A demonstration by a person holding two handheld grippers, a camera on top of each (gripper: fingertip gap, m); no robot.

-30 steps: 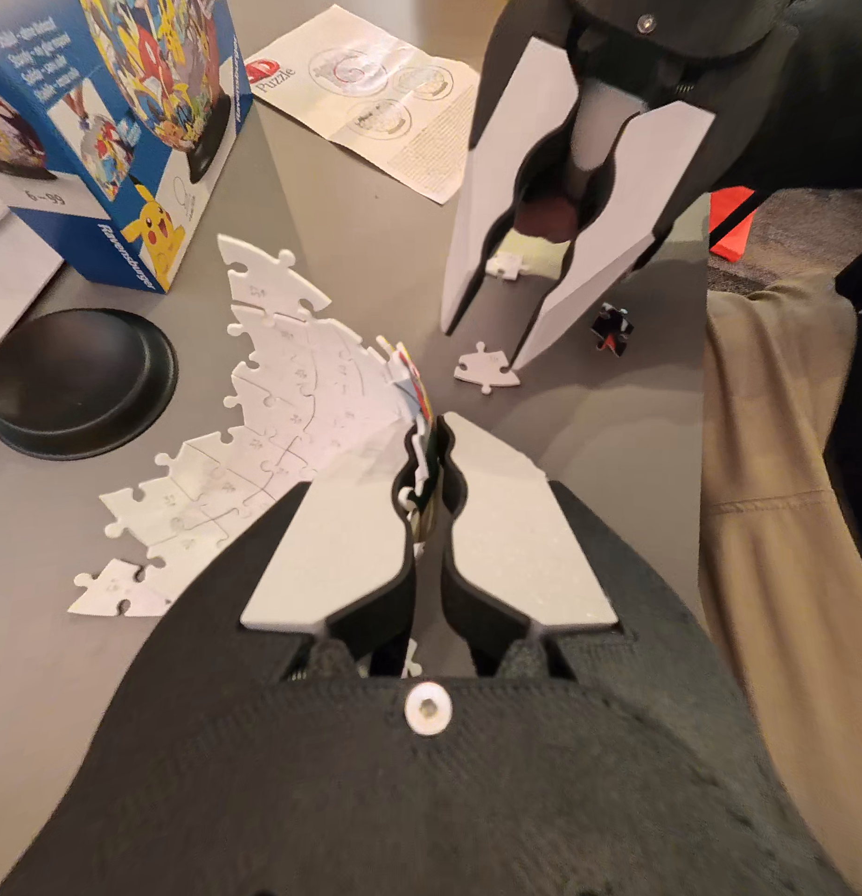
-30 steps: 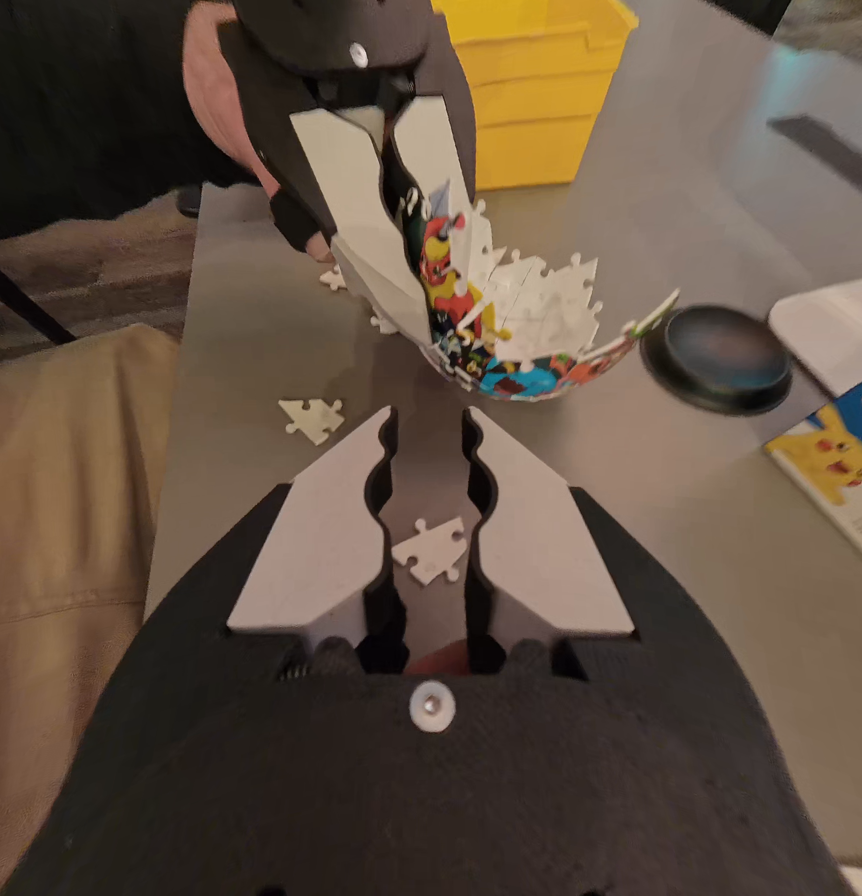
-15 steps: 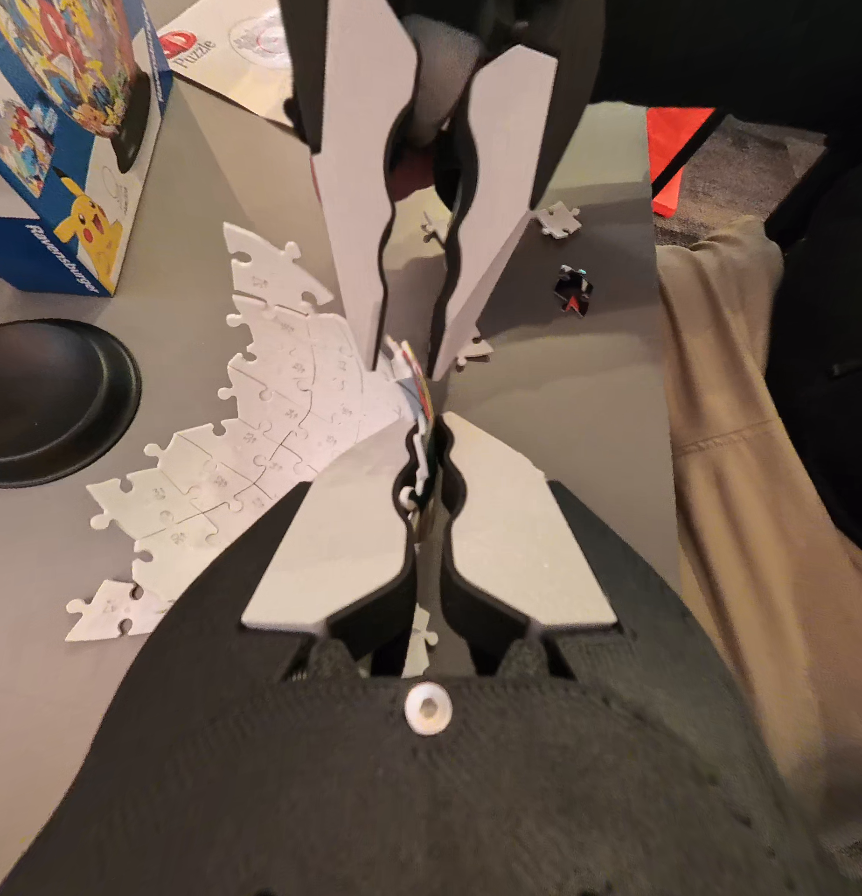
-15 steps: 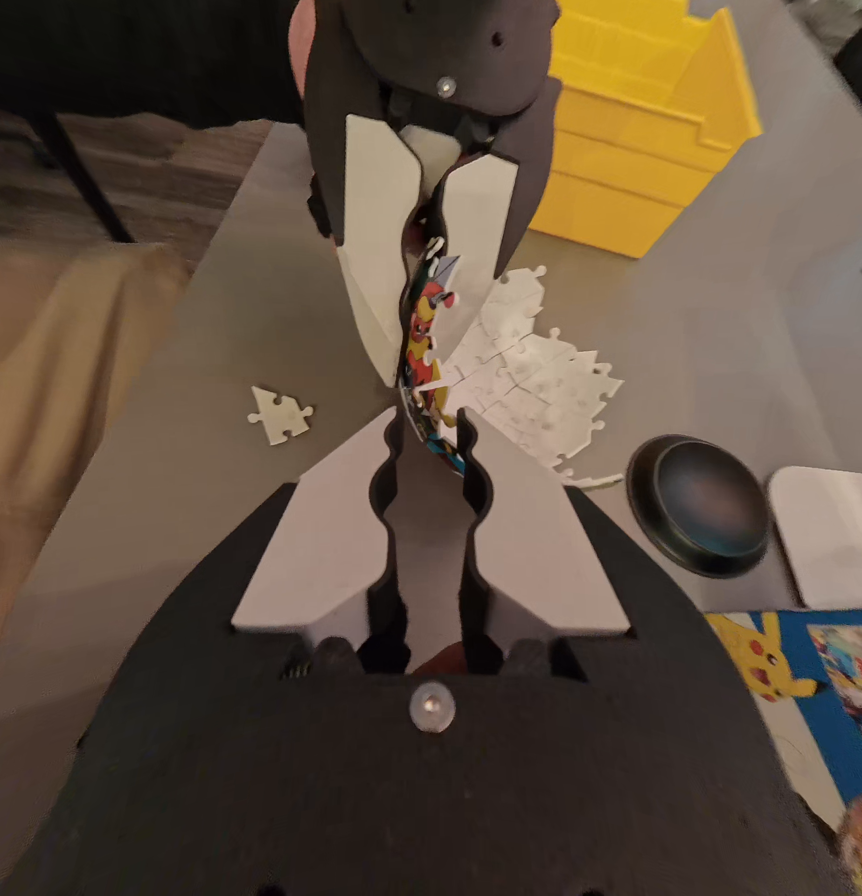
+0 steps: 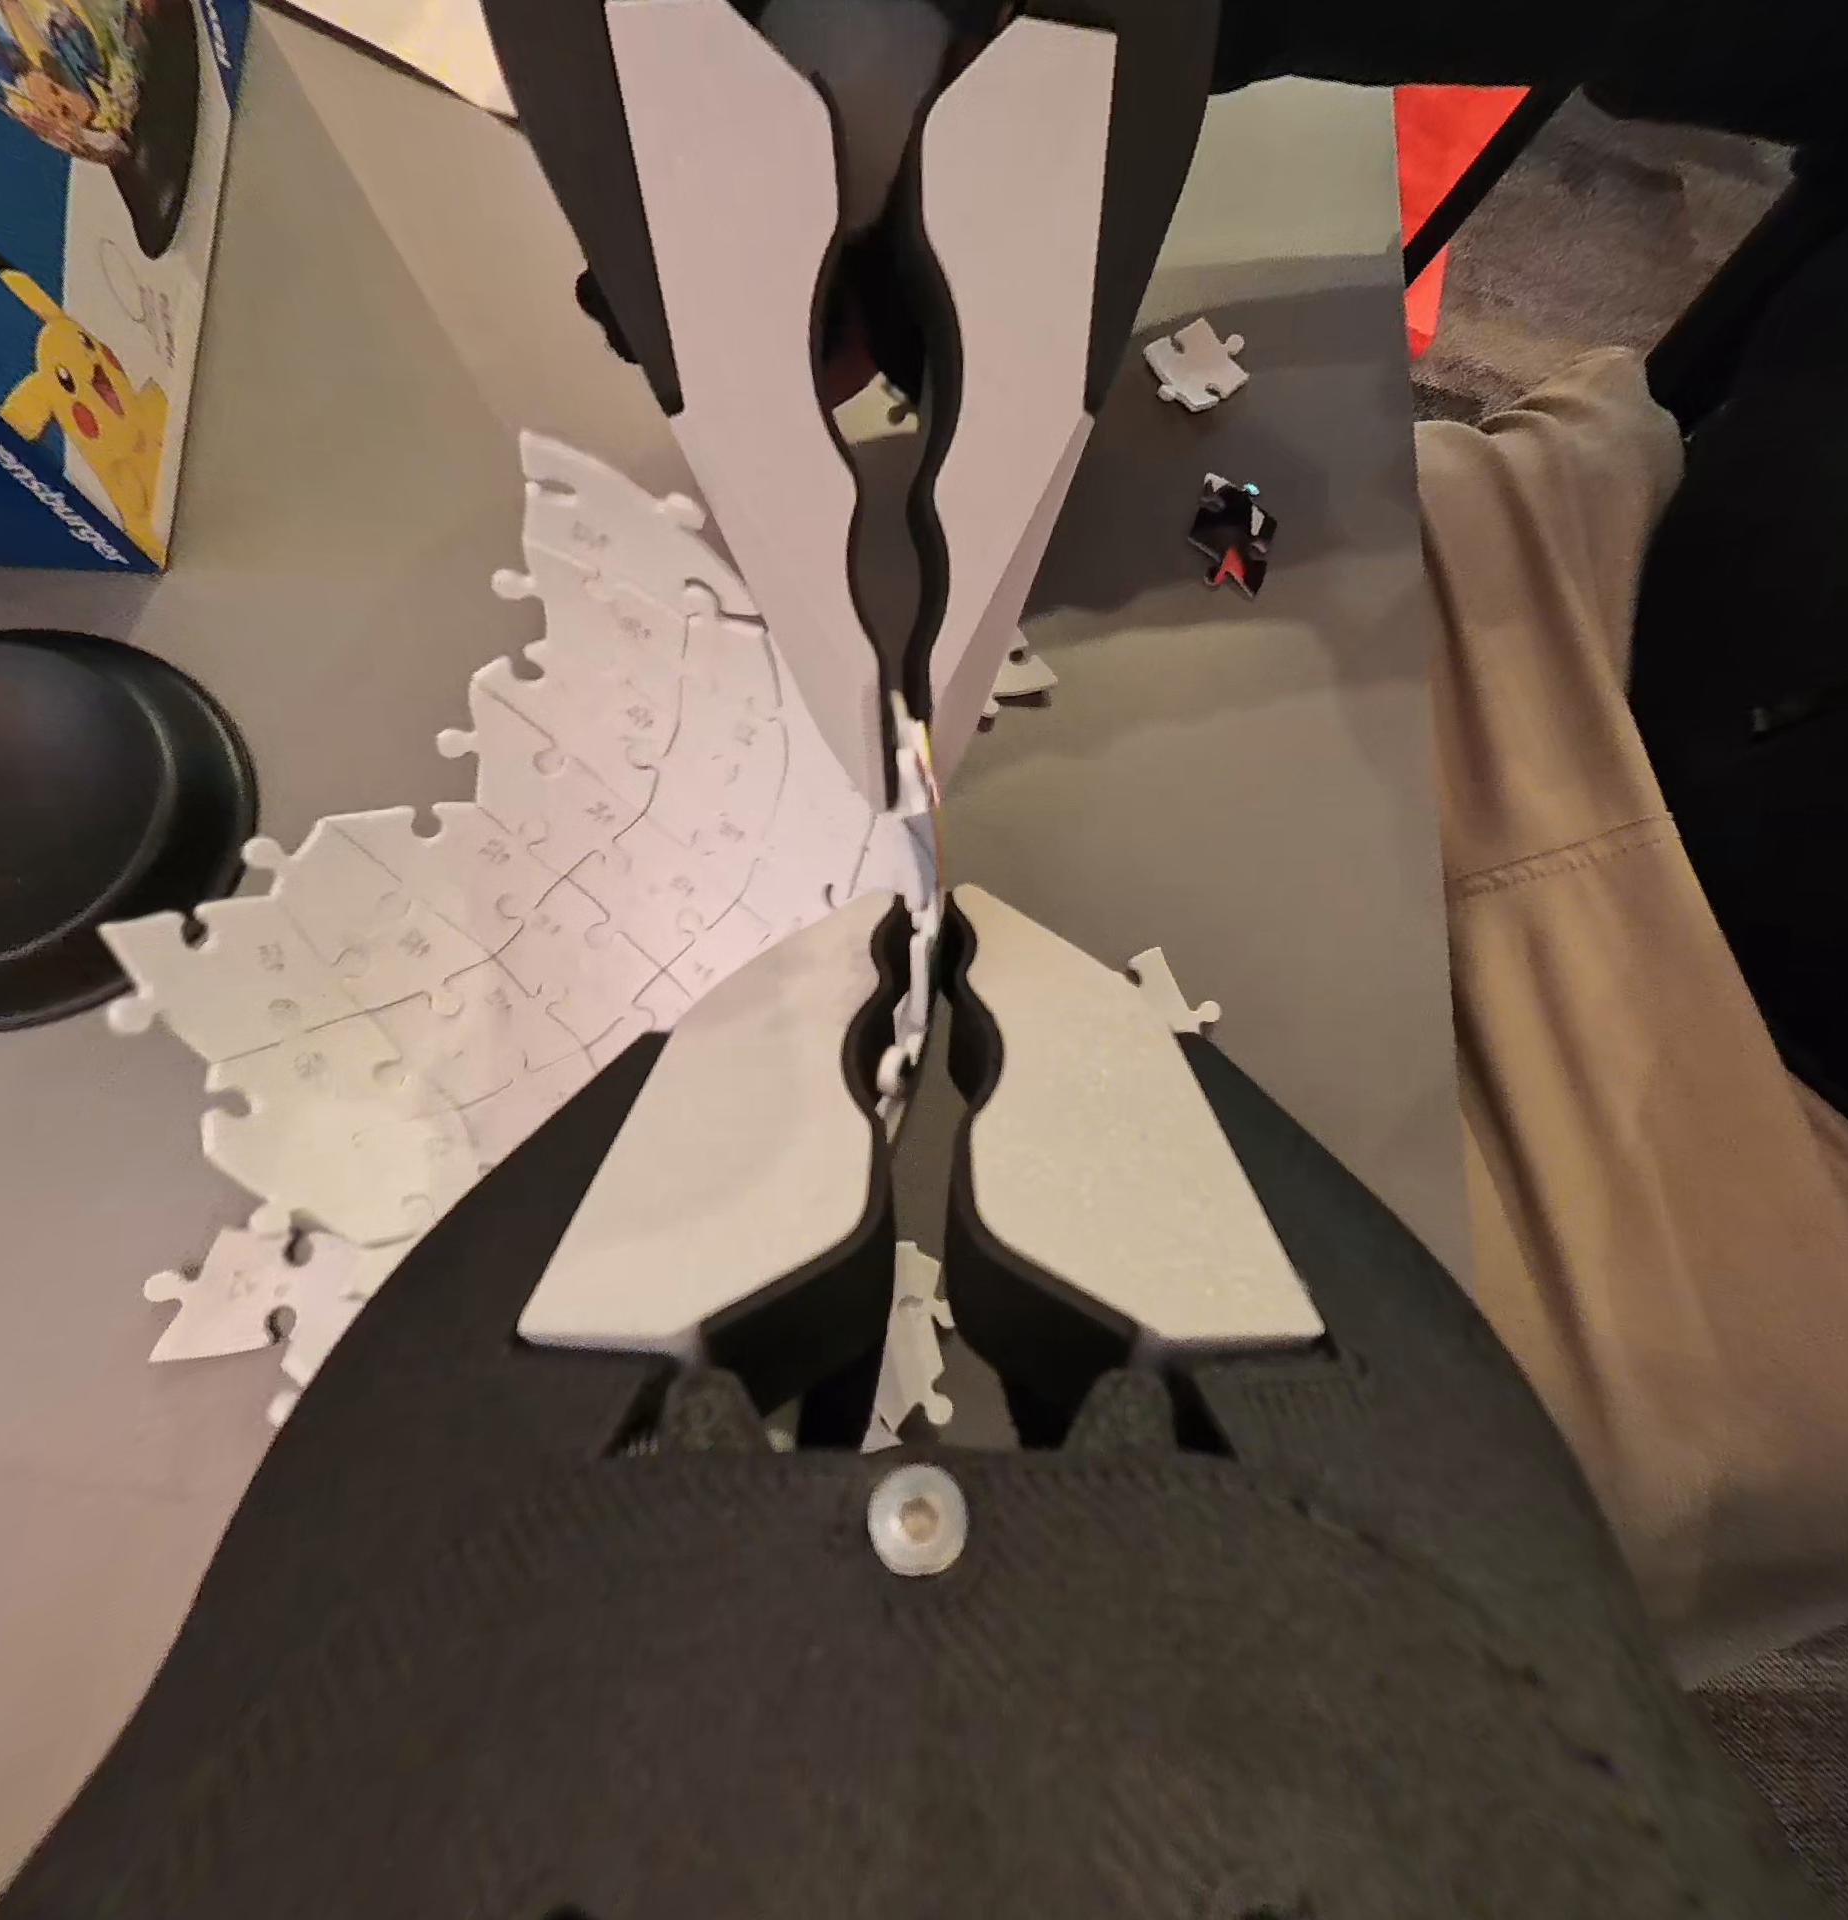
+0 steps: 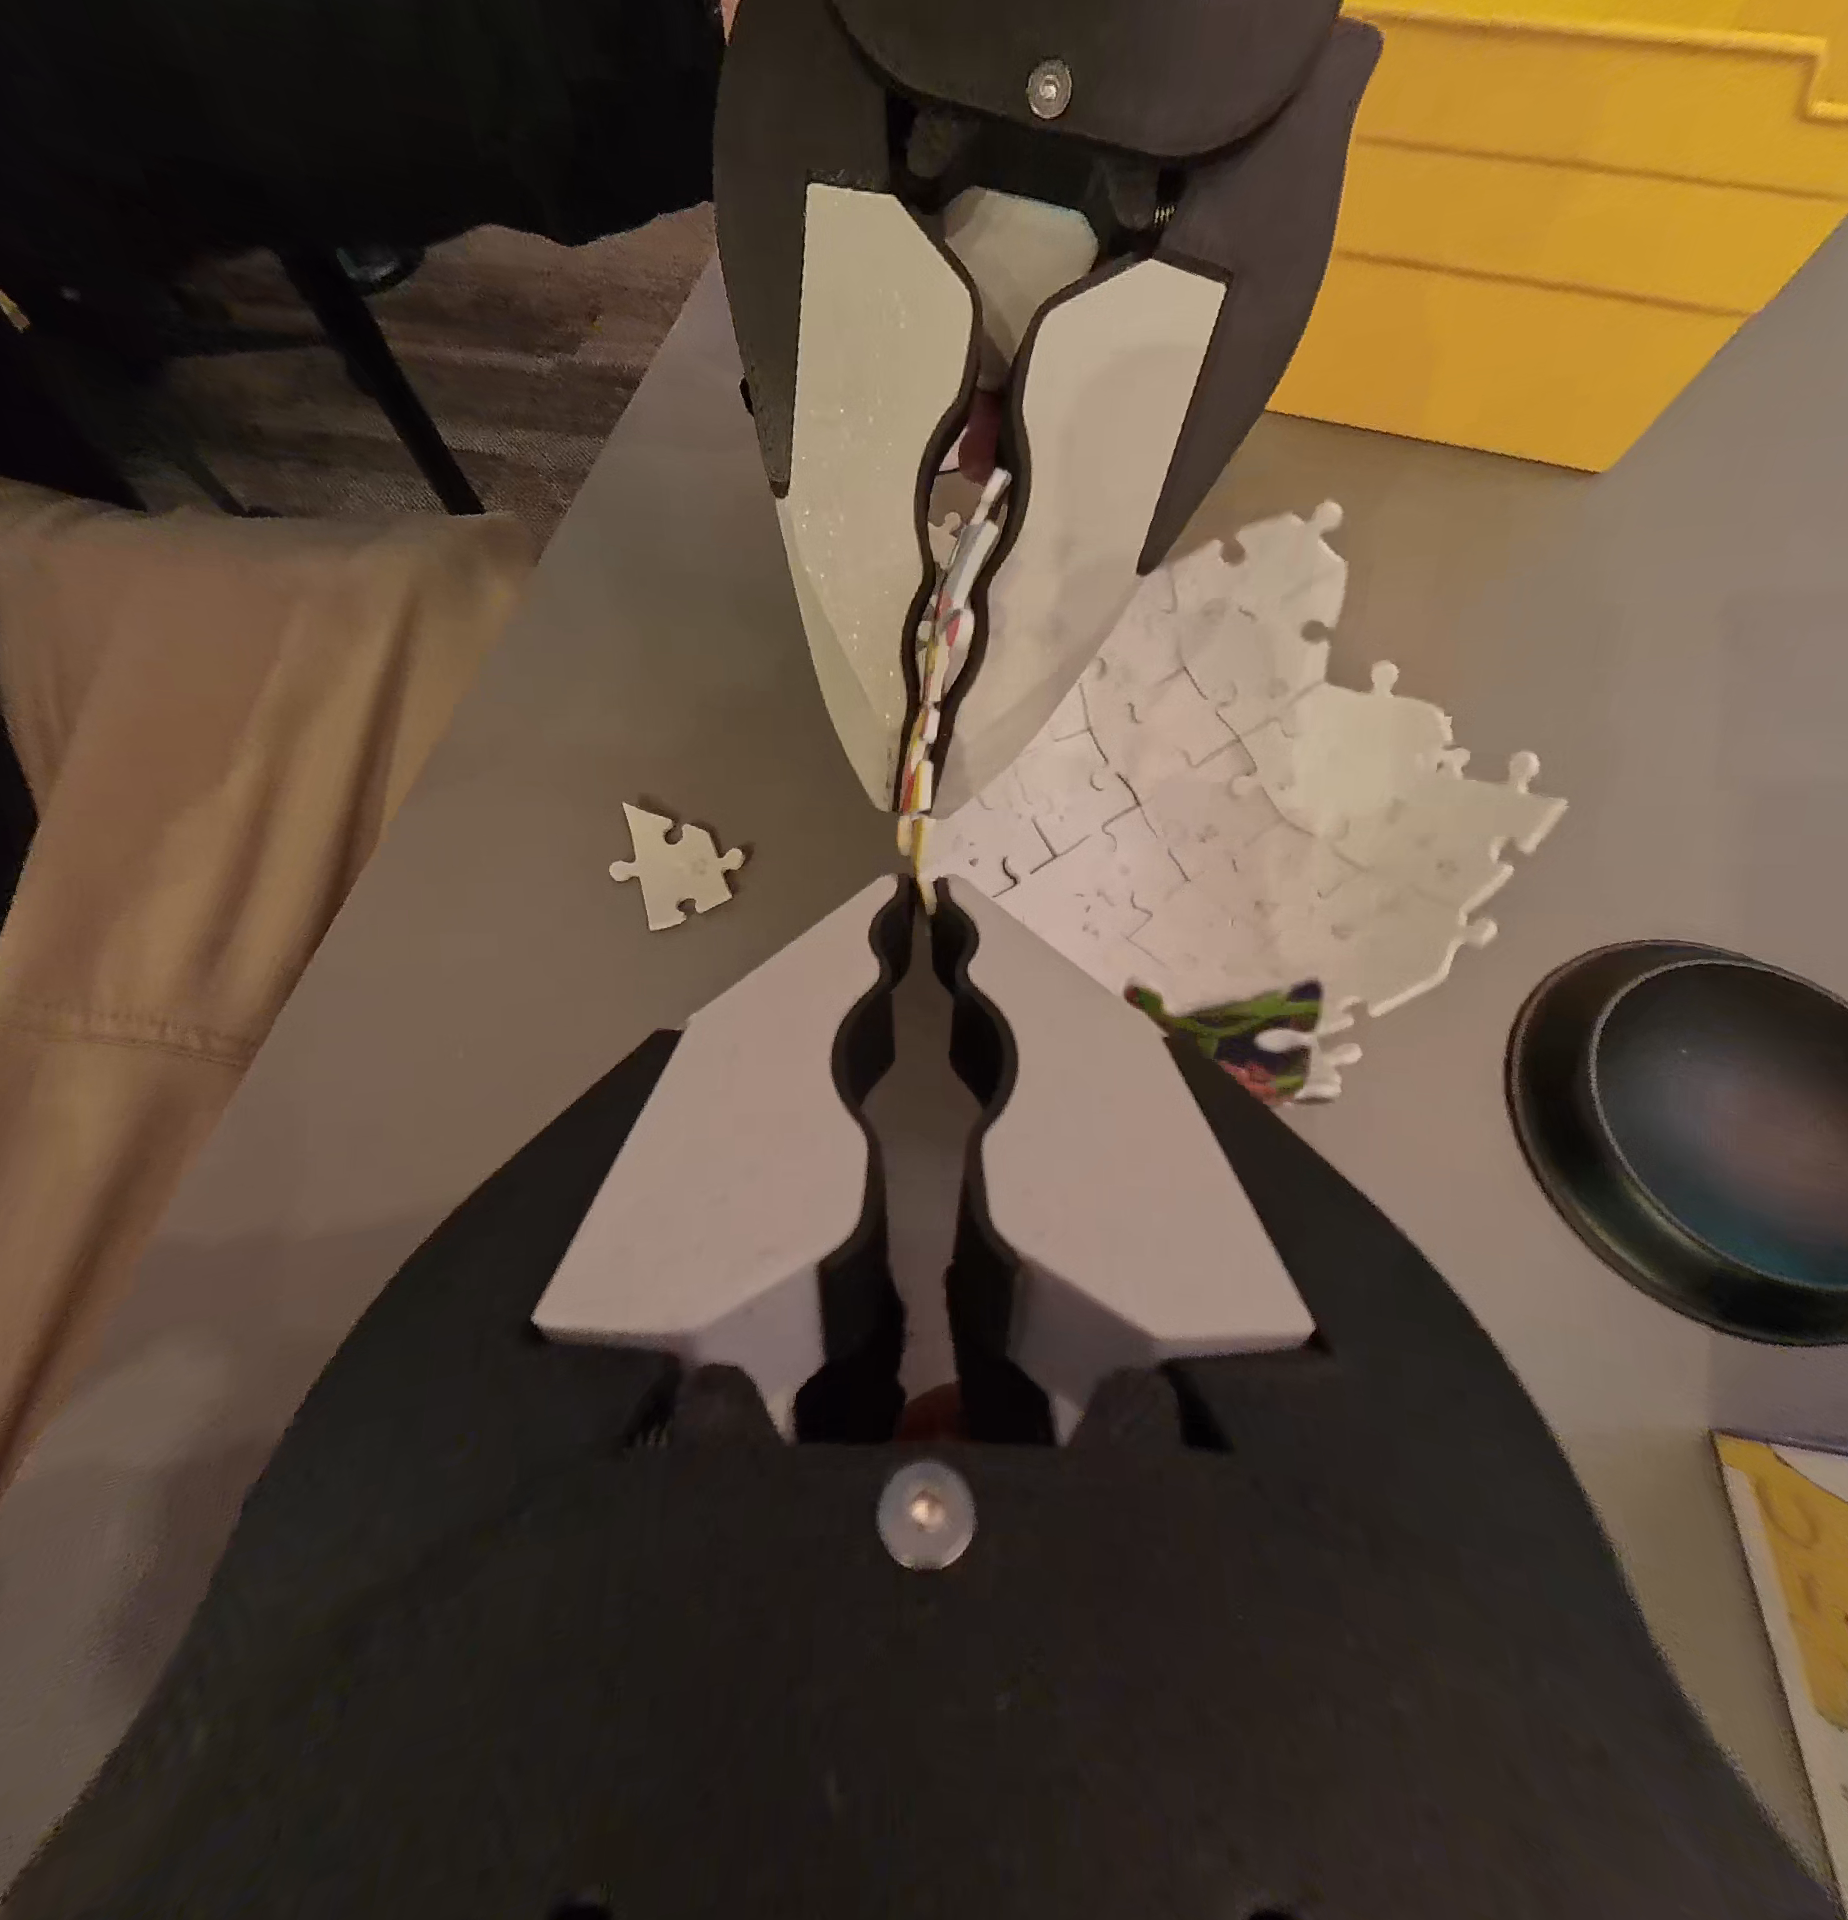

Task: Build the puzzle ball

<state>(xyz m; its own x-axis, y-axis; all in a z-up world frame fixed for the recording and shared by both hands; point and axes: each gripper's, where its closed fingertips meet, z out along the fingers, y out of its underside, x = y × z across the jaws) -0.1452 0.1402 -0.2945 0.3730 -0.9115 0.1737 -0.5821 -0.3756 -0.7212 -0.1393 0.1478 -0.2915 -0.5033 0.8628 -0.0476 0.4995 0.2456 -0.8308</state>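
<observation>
The partly built puzzle ball is a curved shell of joined pieces (image 5: 587, 883), white inside and printed outside, lying left of my left gripper; it also shows in the right wrist view (image 6: 1263, 810). My left gripper (image 5: 925, 914) is shut on the shell's rim. My right gripper (image 6: 922, 894) is shut on the same rim from the opposite side, tip to tip with the left. In the left wrist view the right gripper (image 5: 907, 717) comes down from the top. In the right wrist view the left gripper (image 6: 915, 805) does the same.
Loose pieces lie on the grey table: white ones (image 5: 1195, 364) (image 6: 681, 862) and a dark one (image 5: 1232, 535). A black round stand (image 5: 68, 831) (image 6: 1709, 1143) and the puzzle box (image 5: 68, 312) sit beside the shell. A yellow bin (image 6: 1522, 208) stands behind. A person's tan trouser leg (image 5: 1626, 1039) is at the table edge. Left and right tips are no more than a few centimetres apart.
My right gripper has moved from over a loose piece on the table to the shell and closed on its rim opposite my left gripper, which has kept its hold.
</observation>
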